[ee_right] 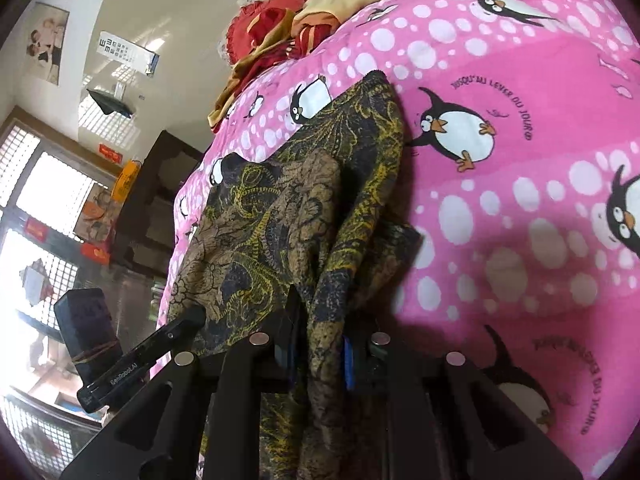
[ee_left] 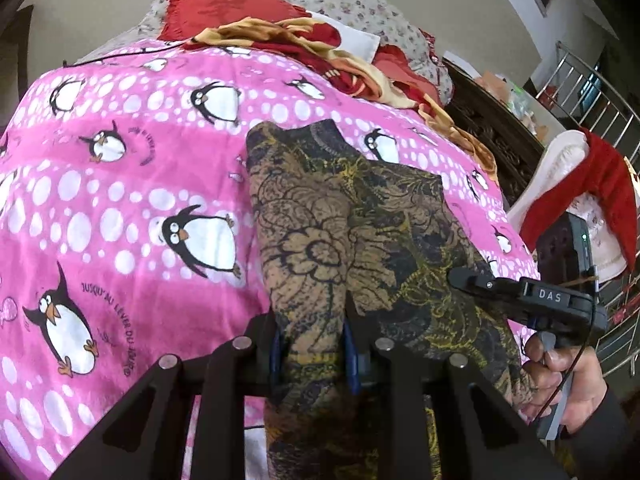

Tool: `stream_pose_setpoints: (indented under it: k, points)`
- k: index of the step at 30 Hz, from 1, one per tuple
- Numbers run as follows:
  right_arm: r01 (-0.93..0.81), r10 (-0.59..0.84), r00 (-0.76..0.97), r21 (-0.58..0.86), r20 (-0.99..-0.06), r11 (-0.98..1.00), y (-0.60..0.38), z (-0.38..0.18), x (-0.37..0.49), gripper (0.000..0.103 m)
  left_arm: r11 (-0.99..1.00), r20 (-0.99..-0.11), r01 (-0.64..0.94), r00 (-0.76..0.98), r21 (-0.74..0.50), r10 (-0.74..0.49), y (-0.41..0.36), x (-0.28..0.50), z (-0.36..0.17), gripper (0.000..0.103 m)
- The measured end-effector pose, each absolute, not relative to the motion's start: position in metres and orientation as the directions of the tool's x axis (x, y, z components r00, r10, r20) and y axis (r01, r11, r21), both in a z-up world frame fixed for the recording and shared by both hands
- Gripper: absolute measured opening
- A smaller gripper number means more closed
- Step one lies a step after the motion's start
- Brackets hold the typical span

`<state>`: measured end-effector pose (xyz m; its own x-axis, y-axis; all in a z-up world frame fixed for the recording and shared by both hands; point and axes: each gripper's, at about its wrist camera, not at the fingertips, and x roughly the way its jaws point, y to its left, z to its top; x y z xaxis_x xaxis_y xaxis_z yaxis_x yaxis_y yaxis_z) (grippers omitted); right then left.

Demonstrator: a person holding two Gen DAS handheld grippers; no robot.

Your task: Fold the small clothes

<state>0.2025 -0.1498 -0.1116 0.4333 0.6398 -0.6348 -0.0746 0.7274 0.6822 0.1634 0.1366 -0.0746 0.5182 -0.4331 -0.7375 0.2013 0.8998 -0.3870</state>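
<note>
Pinching a gathered edge of the dark floral garment (ee_left: 352,216) between its blue-padded fingers, the left gripper (ee_left: 314,354) is clamped on the cloth, which spreads ahead of it over the pink penguin blanket (ee_left: 120,184). The right gripper (ee_right: 316,356) is likewise closed on a bunched fold, with more fabric draped ahead and to its left; red and gold bedding (ee_left: 280,36) lies farther beyond.

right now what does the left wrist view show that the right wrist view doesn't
Only the left wrist view shows the person's bare hand holding the right gripper, plus a metal railing draped with a red and white cloth. Only the right wrist view shows a bright latticed window and a wall eye chart. Both show the dark paisley-print garment clamped by both grippers, lying on the pink penguin-print blanket.
</note>
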Motion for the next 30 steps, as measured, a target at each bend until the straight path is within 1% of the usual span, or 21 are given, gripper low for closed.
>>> stream_pose_setpoints:
  k: [4,6,7,8,9,11,13,16,18,20,23,27,29,30]
  points:
    - [-0.091,0.649,0.428,0.685,-0.628,0.723,-0.154,-0.119,0.205,0.02,0.913,-0.741,0.197,0.536,-0.357,-0.405,0.131,0.163,-0.079,0.026]
    - [-0.087,0.666,0.43,0.706,-0.61,0.702,-0.159,-0.124,0.201,0.021,0.917,-0.744,0.194,0.538,-0.348,-0.396,0.129,0.162,-0.084,0.027]
    - [-0.083,0.67,0.433,0.714,-0.603,0.696,-0.162,-0.125,0.199,0.021,0.916,-0.742,0.193,0.539,-0.351,-0.398,0.13,0.161,-0.085,0.03]
    - [-0.07,0.675,0.434,0.724,-0.597,0.686,-0.165,-0.127,0.196,0.022,0.917,-0.741,0.184,0.543,-0.353,-0.394,0.13,0.161,-0.086,0.036]
    - [-0.052,0.683,0.435,0.74,-0.587,0.67,-0.168,-0.129,0.193,0.022,0.92,-0.744,0.175,0.545,-0.35,-0.387,0.131,0.161,-0.087,0.04]
    - [-0.012,0.69,0.438,0.763,-0.577,0.646,-0.173,-0.133,0.186,0.023,0.926,-0.749,0.158,0.55,-0.343,-0.371,0.134,0.162,-0.09,0.057]
    - [0.012,0.697,0.445,0.782,-0.562,0.623,-0.177,-0.137,0.184,0.024,0.923,-0.749,0.141,0.546,-0.358,-0.375,0.137,0.163,-0.094,0.062]
    - [0.032,0.682,0.439,0.769,-0.584,0.638,-0.18,-0.131,0.181,0.027,0.921,-0.749,0.13,0.546,-0.367,-0.375,0.143,0.16,-0.09,0.062]
    - [0.008,0.632,0.451,0.711,-0.63,0.703,-0.179,-0.112,0.17,0.028,0.932,-0.742,0.13,0.572,-0.339,-0.35,0.147,0.151,-0.078,0.061]
    - [-0.096,0.543,0.489,0.577,-0.683,0.811,-0.172,-0.082,0.151,0.028,0.948,-0.726,0.131,0.615,-0.291,-0.308,0.15,0.137,-0.063,0.061]
    - [-0.278,0.471,0.553,0.381,-0.687,0.882,-0.146,-0.045,0.116,0.028,0.95,-0.697,0.165,0.648,-0.266,-0.308,0.145,0.116,-0.05,0.063]
    - [-0.433,0.422,0.584,0.175,-0.693,0.884,-0.101,-0.035,0.076,0.027,0.947,-0.672,0.253,0.669,-0.198,-0.319,0.119,0.088,-0.046,0.063]
    - [-0.459,0.414,0.573,0.141,-0.708,0.877,-0.091,-0.044,0.069,0.027,0.945,-0.678,0.267,0.661,-0.188,-0.322,0.111,0.084,-0.054,0.063]
    - [-0.436,0.379,0.563,0.126,-0.735,0.891,-0.09,-0.052,0.07,0.027,0.943,-0.686,0.261,0.649,-0.207,-0.33,0.111,0.084,-0.058,0.063]
